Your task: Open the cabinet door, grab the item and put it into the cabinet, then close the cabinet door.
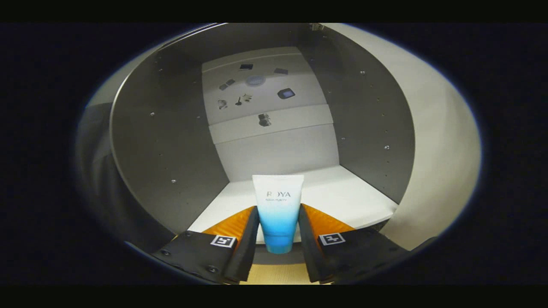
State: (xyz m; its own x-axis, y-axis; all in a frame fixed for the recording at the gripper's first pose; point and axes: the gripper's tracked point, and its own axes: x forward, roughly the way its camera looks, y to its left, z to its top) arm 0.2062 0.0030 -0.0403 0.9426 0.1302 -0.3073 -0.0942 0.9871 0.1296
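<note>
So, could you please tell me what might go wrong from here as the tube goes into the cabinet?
1. The tube stands cap down between the tongs, gripped low on its body; it is tall and narrow, so it may topple if released before it rests on the shelf.
2. The tube is near the shelf's front edge; set down there, it might block the door or fall out.
3. The side walls are close; a sideways drift could bump them.

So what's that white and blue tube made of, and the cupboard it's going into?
The tube, held between the gripper fingers, looks like soft squeezable plastic: smooth, slightly glossy, white fading to blue, with a flat crimped end. The cabinet looks like laminated board, probably wood-based: flat matte grey side walls dotted with small metal fittings, and a smooth white shelf. I can't be sure from its look alone.
</note>
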